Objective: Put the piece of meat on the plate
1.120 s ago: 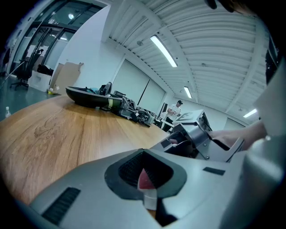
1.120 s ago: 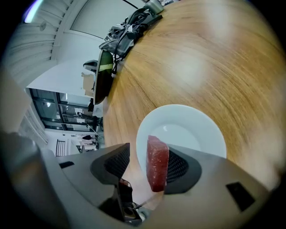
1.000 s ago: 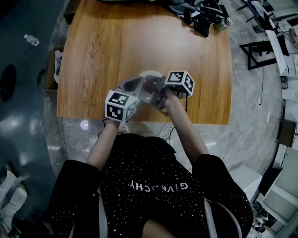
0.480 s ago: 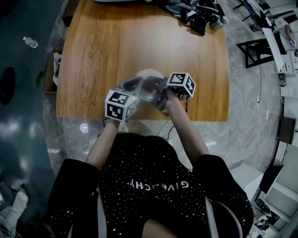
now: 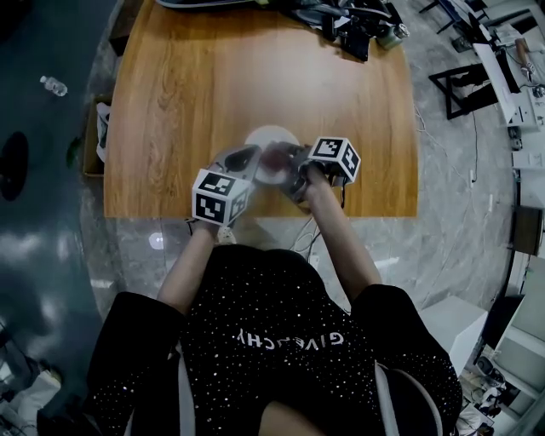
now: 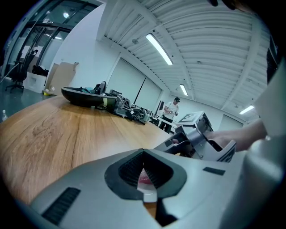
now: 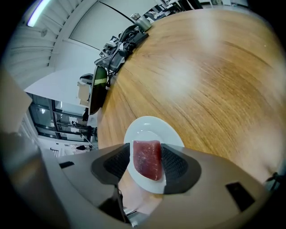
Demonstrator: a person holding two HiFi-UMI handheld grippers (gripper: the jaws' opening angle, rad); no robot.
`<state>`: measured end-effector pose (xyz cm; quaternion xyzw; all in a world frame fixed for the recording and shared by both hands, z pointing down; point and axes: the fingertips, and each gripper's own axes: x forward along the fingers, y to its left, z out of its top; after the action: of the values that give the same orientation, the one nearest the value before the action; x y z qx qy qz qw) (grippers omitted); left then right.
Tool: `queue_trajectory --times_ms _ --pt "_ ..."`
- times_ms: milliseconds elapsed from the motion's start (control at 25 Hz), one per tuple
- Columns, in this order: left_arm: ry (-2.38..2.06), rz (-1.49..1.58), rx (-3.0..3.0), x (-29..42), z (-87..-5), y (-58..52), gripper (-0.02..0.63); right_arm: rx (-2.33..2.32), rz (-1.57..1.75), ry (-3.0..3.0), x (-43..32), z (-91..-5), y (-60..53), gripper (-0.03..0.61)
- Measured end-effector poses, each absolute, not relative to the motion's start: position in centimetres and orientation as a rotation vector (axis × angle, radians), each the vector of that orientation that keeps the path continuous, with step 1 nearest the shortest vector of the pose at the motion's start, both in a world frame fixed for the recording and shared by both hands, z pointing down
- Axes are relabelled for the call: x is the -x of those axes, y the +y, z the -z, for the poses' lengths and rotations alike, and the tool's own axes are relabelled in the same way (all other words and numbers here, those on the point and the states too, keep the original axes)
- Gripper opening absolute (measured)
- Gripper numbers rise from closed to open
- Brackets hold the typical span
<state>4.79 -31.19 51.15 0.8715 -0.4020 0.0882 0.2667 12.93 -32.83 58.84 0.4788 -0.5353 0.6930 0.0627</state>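
Observation:
A dark red piece of meat (image 7: 147, 159) is clamped between the pads of my right gripper (image 7: 147, 162) and hangs just above the white plate (image 7: 152, 129). The plate (image 5: 271, 138) lies on the wooden table (image 5: 196, 94) near its front edge. My left gripper (image 5: 254, 158) comes in from the left. Its jaws (image 6: 144, 172) stand almost together on a thin white edge, the plate's rim (image 6: 149, 194), with pink meat showing behind it. In the head view my right gripper (image 5: 279, 162) meets the left one over the plate's near side, and the meat is hidden there.
A pile of dark gear (image 5: 358, 25) lies along the table's far edge. A cardboard box (image 5: 95, 128) and a bottle (image 5: 53, 85) are on the floor to the left. A person (image 6: 172, 107) stands far behind the table.
Both grippers stay together at the plate's near side. Only the head view has drifted slightly.

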Motion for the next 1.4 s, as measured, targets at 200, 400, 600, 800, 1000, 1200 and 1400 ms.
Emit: queue_trajectory --times_ms 200,400,600,800,1000,1200,1400 --pt "-1.082 -0.25 -2.359 -4.9 -51.1 -30.7 0.009 -1.438 -1.942 -1.665 -12.5 -58.6 -33.0 0.207" --pt "-1.091 -0.253 -2.359 -4.7 -51.2 -30.5 0.009 -1.401 -1.595 -1.733 -11.7 -58.5 -33.4 0.207" --pt "-1.098 -0.257 -2.365 -4.7 -50.9 -30.4 0.009 -1.385 -1.318 -1.771 -11.7 -58.2 -33.3 0.207" --pt "-1.104 -0.255 -2.371 -4.8 -50.7 -30.5 0.009 -1.483 -0.891 -1.859 -13.7 -55.3 -34.3 0.207" --pt "-1.118 -0.217 -2.408 -4.7 -49.3 -30.6 0.009 -1.671 -0.903 -2.167 -15.2 -50.8 -34.1 0.206" --pt "-1.132 -0.148 -2.473 -4.7 -46.1 -30.3 0.009 -1.723 -0.761 -2.555 -15.8 -44.1 -31.7 0.206" --pt "-1.128 -0.086 -2.567 -5.4 -42.7 -29.6 0.009 -1.86 -0.579 -2.595 -16.5 -40.7 -29.5 0.064"
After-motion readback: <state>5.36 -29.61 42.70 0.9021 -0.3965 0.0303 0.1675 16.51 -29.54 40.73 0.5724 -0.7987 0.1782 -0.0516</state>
